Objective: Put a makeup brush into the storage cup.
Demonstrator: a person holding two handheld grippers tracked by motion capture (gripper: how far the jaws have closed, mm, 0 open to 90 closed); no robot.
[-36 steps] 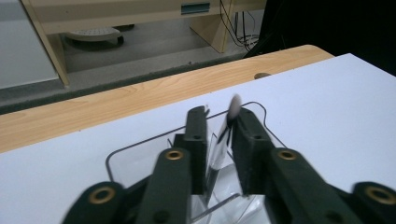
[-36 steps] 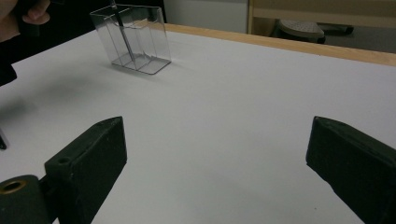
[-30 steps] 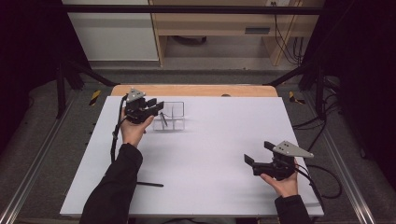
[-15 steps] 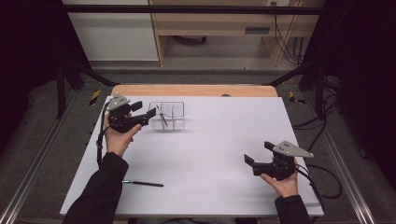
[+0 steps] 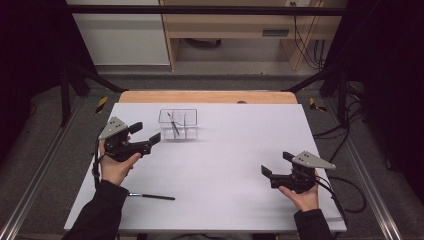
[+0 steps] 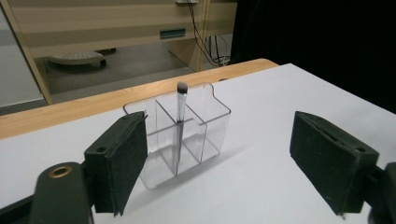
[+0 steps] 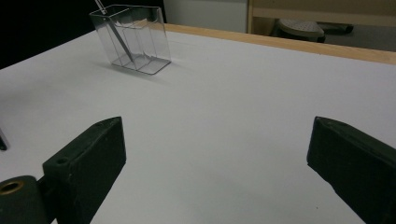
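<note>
Clear plastic organiser box (image 5: 178,124), divided into compartments, stands upright toward the far side of the white counter (image 5: 235,150), left of its middle and close to the bare wooden strip (image 5: 207,97) along the far edge. One slim makeup brush with a silver handle and dark tip (image 6: 180,122) leans inside it, tip up, resting against an inner divider; from the left gripper view it sits in a middle compartment, tilted slightly off vertical. Left tongs (image 5: 146,134), black with a grey three-cornered plate on top, are held in the person's left hand (image 5: 116,167) just left of the box and a little nearer the person, pointed toward it; jaws stand wide apart, nothing between them, and they do not touch the box. In the left gripper view the box sits between the two black pads, closer to the left pad (image 6: 122,161). Second slim brush, dark-handled with a pale tip (image 5: 151,196), lies flat on the counter near the front left, just beside the left sleeve (image 5: 100,215), well apart from the box. Right tongs (image 5: 275,165) are held low over the counter at the front right, well apart from box and brushes, jaws spread wide and empty, aimed left across the counter. Black cable (image 5: 345,192) trails off the right edge from them. Right gripper view shows the box (image 7: 132,38) far off at upper left.
</note>
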